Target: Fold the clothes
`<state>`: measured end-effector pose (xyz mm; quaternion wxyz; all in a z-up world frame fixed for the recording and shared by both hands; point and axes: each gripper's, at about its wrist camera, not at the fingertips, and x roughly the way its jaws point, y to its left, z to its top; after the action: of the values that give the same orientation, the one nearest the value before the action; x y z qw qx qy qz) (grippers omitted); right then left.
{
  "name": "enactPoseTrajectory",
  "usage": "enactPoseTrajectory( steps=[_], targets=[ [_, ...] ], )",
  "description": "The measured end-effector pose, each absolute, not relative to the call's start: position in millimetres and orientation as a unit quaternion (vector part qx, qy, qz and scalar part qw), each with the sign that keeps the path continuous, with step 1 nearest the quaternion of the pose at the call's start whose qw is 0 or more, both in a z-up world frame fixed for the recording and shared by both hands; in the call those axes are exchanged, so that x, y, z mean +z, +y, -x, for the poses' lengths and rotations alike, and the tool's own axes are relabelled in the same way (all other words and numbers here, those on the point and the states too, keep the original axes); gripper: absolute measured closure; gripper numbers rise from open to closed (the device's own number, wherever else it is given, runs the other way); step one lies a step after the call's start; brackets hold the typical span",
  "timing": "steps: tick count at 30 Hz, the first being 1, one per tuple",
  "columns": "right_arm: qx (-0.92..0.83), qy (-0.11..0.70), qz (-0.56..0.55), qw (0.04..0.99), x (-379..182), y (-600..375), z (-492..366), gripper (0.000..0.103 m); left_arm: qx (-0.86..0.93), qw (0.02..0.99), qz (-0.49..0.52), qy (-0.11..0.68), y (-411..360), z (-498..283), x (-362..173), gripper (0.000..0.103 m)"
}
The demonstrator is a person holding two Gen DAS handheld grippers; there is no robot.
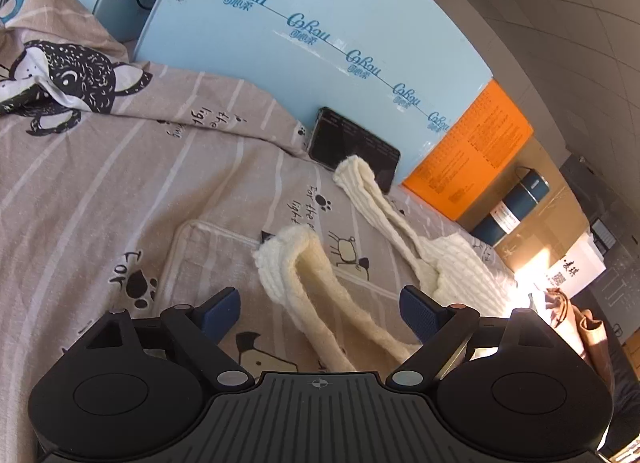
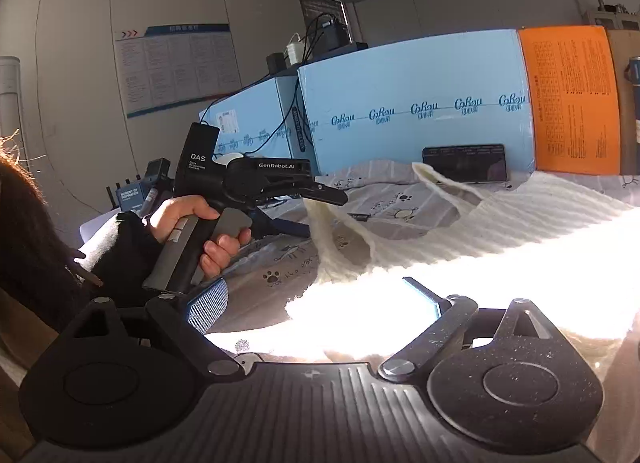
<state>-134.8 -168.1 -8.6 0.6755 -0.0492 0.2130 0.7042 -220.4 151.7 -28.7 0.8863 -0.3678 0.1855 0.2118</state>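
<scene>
Cream knit sweater (image 1: 304, 287) spread on printed sheet (image 1: 100, 191), both sleeves running toward phone (image 1: 352, 147) propped against blue box (image 1: 320, 23). Left gripper (image 1: 320, 307) low over near sleeve, jaws spread wide, nothing pinched. Right gripper (image 2: 316, 303) over sunlit body of knit, jaws spread too. Best closed on sleeve near cuff, both layers taken, then laid flat across body. Glare hides hem edge.

left gripper (image 1: 320, 309) open, above cream sweater (image 1: 316, 291), patterned bedsheet (image 1: 120, 191)
</scene>
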Motion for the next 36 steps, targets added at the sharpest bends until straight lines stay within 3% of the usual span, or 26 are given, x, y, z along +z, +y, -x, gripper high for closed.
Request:
enactPoseTrajectory(
  steps=[4, 8, 9, 11, 14, 22, 27, 30, 31, 33, 34, 35, 36],
  targets=[
    [0.707, 0.280, 0.084, 0.644, -21.1, -126.7, 137.9, 0.008, 0.185, 0.899, 0.344, 0.198, 140.7, 207.8, -29.1, 0.012],
    [0.716, 0.258, 0.072, 0.645, -15.7, -133.6, 134.0, 0.008, 0.181, 0.912, 0.303, 0.211, 132.7, 192.0, -29.1, 0.016],
    [0.716, 0.249, 0.047, 0.650, -11.5, -139.8, 127.9, 0.008, 0.191, 0.914, 0.284, 0.217, 130.3, 188.6, -28.9, 0.021],
    [0.712, 0.235, 0.003, 0.662, -5.3, -152.3, 116.0, 0.007, 0.204, 0.919, 0.248, 0.230, 126.0, 182.2, -28.6, 0.062],
    [0.675, 0.230, -0.036, 0.699, -5.4, -166.0, 101.0, 0.006, 0.196, 0.926, 0.219, 0.236, 123.3, 176.0, -26.3, 0.086],
    [0.535, 0.239, -0.139, 0.798, -14.4, -203.1, 64.2, 0.006, 0.097, 0.976, 0.076, 0.178, 63.5, 160.4, 15.3, 0.090],
    [0.506, 0.223, -0.155, 0.819, -11.7, -213.6, 59.1, 0.005, -0.010, 0.974, -0.037, 0.222, 5.7, 133.7, 10.1, 0.089],
    [0.495, 0.205, -0.137, 0.833, -8.9, -212.2, 62.9, 0.005, -0.029, 0.965, -0.102, 0.241, -15.3, 128.9, 0.8, 0.083],
    [0.491, 0.196, -0.128, 0.839, -8.2, -211.3, 64.9, 0.004, -0.029, 0.962, -0.120, 0.243, -20.3, 129.3, -1.9, 0.077],
    [0.482, 0.178, -0.108, 0.851, -6.4, -208.3, 68.8, 0.003, -0.034, 0.962, -0.136, 0.235, -23.9, 134.5, -3.3, 0.054],
    [0.476, 0.169, -0.096, 0.858, -5.5, -205.5, 70.7, 0.003, -0.036, 0.964, -0.138, 0.223, -23.9, 140.5, -1.7, 0.029],
    [0.470, 0.159, -0.084, 0.864, -4.6, -202.8, 72.6, 0.002, -0.037, 0.968, -0.141, 0.206, -23.7, 148.7, 0.7, 0.014],
    [0.467, 0.152, -0.074, 0.868, -4.1, -200.5, 73.7, 0.002, -0.039, 0.970, -0.146, 0.190, -23.0, 156.8, 3.3, 0.011]
  ],
)
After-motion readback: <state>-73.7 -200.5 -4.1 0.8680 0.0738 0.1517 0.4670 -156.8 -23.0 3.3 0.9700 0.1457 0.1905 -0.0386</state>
